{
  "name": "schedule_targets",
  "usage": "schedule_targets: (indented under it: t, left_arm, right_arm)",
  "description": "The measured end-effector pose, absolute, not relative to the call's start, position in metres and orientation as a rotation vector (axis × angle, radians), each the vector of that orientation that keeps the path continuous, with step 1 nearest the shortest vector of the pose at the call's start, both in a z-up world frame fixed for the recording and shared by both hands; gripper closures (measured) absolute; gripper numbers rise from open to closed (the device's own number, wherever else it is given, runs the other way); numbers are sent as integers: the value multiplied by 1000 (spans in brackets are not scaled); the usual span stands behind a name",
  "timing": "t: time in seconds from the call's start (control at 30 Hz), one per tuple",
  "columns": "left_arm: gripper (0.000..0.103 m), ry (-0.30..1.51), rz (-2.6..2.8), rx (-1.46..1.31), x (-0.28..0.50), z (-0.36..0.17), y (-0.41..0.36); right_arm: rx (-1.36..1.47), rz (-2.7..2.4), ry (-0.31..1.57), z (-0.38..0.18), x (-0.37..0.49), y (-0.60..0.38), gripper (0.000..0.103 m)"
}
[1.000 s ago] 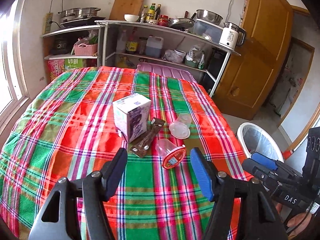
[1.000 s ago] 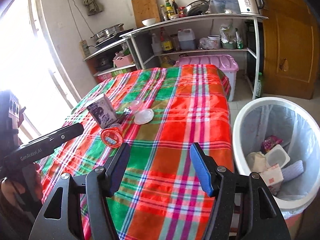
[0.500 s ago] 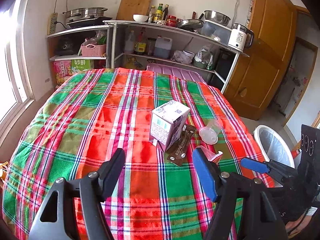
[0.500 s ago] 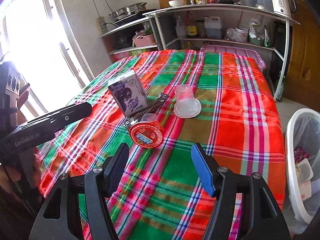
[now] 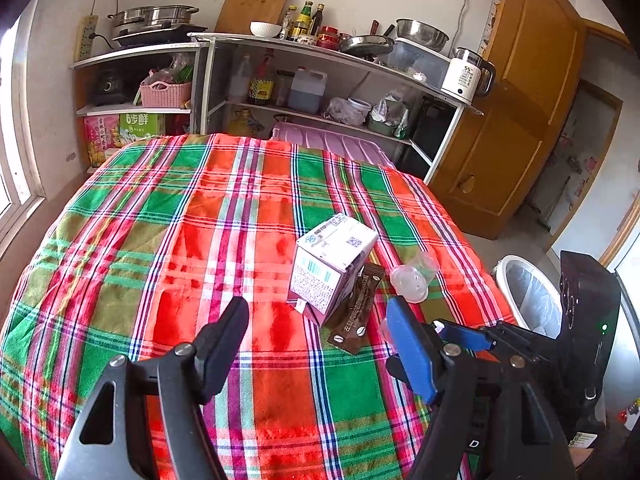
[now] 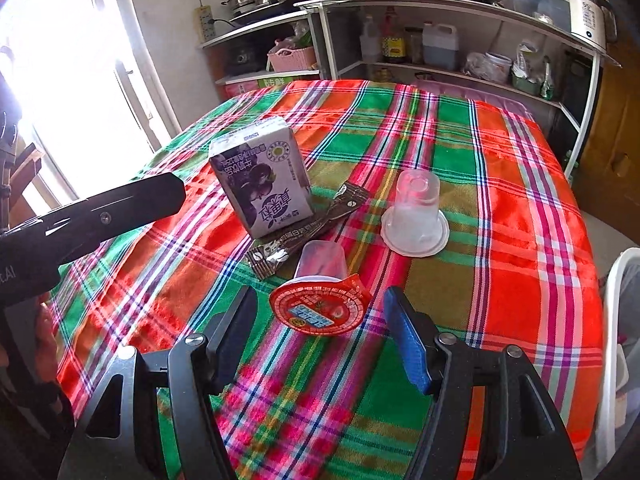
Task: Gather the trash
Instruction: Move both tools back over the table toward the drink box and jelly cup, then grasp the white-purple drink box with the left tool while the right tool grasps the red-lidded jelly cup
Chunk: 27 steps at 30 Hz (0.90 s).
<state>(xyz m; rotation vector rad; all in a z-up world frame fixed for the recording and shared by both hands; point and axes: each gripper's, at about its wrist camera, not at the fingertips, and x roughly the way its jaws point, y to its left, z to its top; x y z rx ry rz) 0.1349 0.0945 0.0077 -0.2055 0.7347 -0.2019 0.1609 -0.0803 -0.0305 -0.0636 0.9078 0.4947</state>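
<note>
Right gripper (image 6: 320, 336) nearer red-lidded cup (image 6: 318, 300)

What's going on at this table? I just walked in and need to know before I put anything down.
A person with a gripper in each hand is clearing trash off the plaid tablecloth. Nothing is held yet. The right gripper, open, is lined up on the tipped cup with the red lid. The left gripper, also open, faces the milk carton, which rests on a brown wrapper. A clear upturned cup stands nearby.

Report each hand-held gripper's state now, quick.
Left hand-held gripper: open, holding nothing.
Right hand-held gripper: open, holding nothing; the red-lidded cup lies between its fingers, ungripped.
</note>
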Motion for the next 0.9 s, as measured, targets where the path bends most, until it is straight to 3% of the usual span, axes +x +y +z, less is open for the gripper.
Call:
schedule_targets:
  t: [0.2,0.37,0.73,0.9]
  left_arm:
    - [29,748,-222,-175,151,7,86]
    - [29,757,-219,-147,164,3,83]
    - [30,778,-228,-170,178,-9,79]
    - [43,776,-231,-184,181,-8,78]
  right_arm:
    - [-36,512,922,-31,165,-84,38]
    - [-32,522,939,-35,169,-83,54]
    - [7,520,919,-34,168,-90,56]
    - [11,519,914,-33,167,-91,56]
